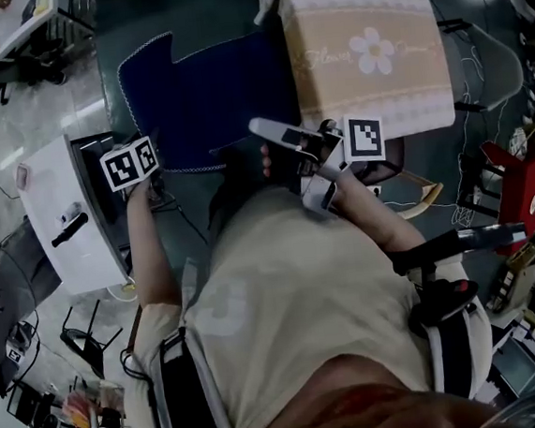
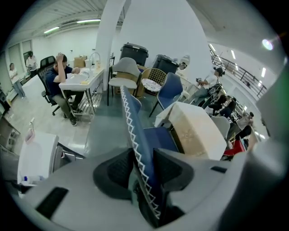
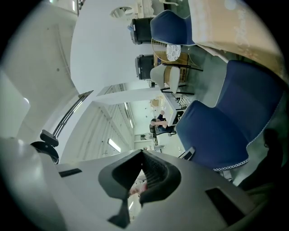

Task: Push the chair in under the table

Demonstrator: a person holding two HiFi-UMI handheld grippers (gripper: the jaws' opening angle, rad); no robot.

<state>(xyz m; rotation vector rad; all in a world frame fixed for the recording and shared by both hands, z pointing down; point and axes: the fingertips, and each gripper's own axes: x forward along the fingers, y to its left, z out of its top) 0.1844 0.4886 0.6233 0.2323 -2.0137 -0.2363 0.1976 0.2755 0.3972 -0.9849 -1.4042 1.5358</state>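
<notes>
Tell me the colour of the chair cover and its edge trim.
Dark blue chair cover, white zigzag edge trim; clearest in the left gripper view.

Beige short-sleeved shirt (image 1: 293, 281), black straps (image 1: 175, 396), grey left tool (image 2: 143, 168) and right tool (image 3: 142, 173) with black-and-white marker cubes (image 1: 131, 163), dark ribbed pads (image 2: 115, 169).

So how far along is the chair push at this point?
Done: the left gripper grips the blue fabric chair's white-trimmed backrest. In hand: that grip only; the right gripper is shut, empty. Left: the whole push, as the seat is not under the beige-clothed table.
</notes>
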